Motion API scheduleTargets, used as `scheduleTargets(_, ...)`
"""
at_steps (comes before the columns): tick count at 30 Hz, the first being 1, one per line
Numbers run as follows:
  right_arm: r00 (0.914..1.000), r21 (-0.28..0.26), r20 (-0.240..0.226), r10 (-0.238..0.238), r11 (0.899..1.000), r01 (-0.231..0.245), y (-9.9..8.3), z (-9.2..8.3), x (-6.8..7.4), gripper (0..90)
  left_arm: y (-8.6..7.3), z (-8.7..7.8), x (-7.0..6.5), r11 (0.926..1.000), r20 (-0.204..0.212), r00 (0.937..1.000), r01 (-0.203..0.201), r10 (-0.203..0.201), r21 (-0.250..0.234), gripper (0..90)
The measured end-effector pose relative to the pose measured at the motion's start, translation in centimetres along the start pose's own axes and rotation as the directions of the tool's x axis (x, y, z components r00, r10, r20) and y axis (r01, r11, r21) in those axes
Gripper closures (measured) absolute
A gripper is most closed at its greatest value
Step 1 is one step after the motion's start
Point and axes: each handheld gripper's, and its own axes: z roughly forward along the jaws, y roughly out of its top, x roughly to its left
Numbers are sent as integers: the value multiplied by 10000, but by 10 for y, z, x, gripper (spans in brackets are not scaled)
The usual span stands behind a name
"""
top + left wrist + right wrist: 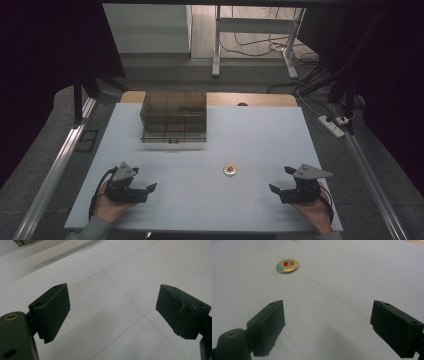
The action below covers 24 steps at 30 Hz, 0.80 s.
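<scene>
left gripper (145, 189) and right gripper (281, 181) rest low on the white table (200, 200), jaws spread wide, nothing between them. round badge (230, 170) lies flat between them, nearer the right gripper. smoky drawer box (173, 116) stands well behind.

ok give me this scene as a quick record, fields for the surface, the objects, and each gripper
surface: white table top with faint seam lines
box: smoky translucent plastic drawer box, far side of the table, left of centre
badge: small round yellow pin badge with a red cartoon figure, lying flat, between centre and right
left gripper: open, holding nothing, near left edge
right gripper: open, holding nothing, pointed toward the badge, apart from it
</scene>
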Motion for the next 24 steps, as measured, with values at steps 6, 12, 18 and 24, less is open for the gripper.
scheduleTargets(6,10000,-33,-58,-54,10000,54,-2,-1,0,122,0,0,2,9999,-32,9999,110,-110,-53,124)
scheduleTargets(12,9999,103,-24,-140,9998,141,-2,1,-1,125,-1,1,2,9998,-42,9998,203,-203,73,124)
scheduleTargets(18,9999,100,-52,-133,9999,134,-2,2,-1,128,-1,2,2,9997,-38,9998,178,-178,141,123)
scheduleTargets(24,9999,109,-48,-148,9998,149,-2,2,-1,130,-1,1,2,9998,-45,9998,189,-188,112,123)
